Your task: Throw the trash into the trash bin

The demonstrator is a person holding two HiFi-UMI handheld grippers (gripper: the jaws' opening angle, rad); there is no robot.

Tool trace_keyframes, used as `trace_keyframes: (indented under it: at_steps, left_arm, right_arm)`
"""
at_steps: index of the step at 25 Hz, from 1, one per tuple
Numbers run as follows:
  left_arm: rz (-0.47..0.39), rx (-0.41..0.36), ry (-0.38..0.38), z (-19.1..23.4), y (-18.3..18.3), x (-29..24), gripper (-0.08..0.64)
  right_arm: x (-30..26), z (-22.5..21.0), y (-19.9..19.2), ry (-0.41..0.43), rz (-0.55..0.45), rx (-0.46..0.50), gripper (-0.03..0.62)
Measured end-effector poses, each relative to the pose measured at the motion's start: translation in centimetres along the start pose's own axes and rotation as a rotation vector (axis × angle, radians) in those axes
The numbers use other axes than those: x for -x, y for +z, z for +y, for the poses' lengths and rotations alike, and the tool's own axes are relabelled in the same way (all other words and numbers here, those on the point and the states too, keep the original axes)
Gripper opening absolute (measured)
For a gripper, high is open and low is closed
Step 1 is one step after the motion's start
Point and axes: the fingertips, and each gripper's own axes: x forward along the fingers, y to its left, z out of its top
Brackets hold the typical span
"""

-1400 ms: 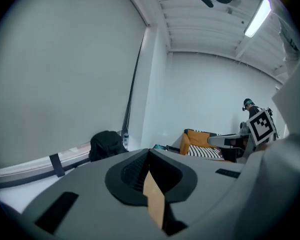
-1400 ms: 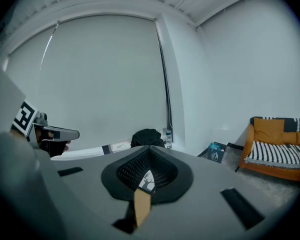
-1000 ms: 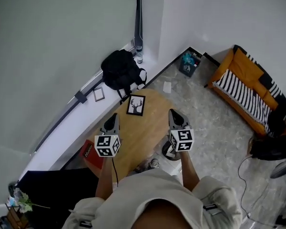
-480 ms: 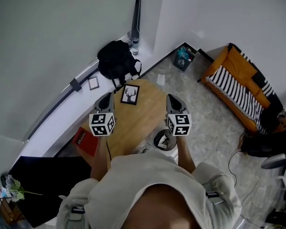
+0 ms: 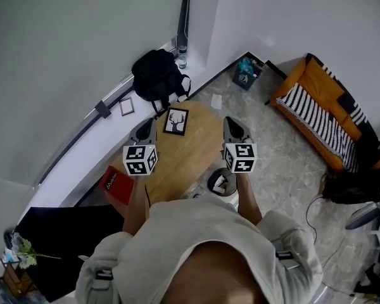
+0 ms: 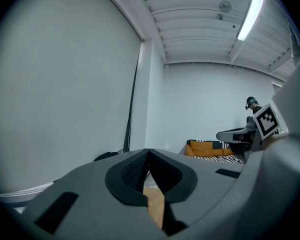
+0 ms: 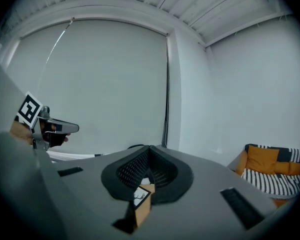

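A small round trash bin (image 5: 220, 182) with a white liner stands on the floor beside the round wooden table (image 5: 183, 160), just under my right hand. A white scrap of paper (image 5: 216, 101) lies on the floor past the table's far edge. My left gripper (image 5: 151, 123) hovers over the table's left side, shut and empty; in the left gripper view its jaws (image 6: 148, 152) meet at the tip. My right gripper (image 5: 229, 121) hangs past the table's right edge, also shut with nothing in it (image 7: 150, 148).
A framed deer picture (image 5: 176, 121) lies on the table's far side. A black backpack (image 5: 157, 78) and a bottle (image 5: 182, 56) sit by the wall. A red box (image 5: 117, 185) is left of the table. A dark crate with blue contents (image 5: 244, 75) sits in the corner, and an orange striped sofa (image 5: 323, 116) at the right.
The head view has shifted a little. Both grippers stay shut and hold about the same places over the table's sides.
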Motion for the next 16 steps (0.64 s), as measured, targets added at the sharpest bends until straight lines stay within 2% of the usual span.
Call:
trace_keyframes:
  at_steps: [16]
  left_arm:
    - [0.01,-0.031,-0.014,-0.26,0.09,-0.64,0.017]
  right_arm:
    - [-0.78,-0.3,-0.55,-0.009,0.013,-0.006,0.029]
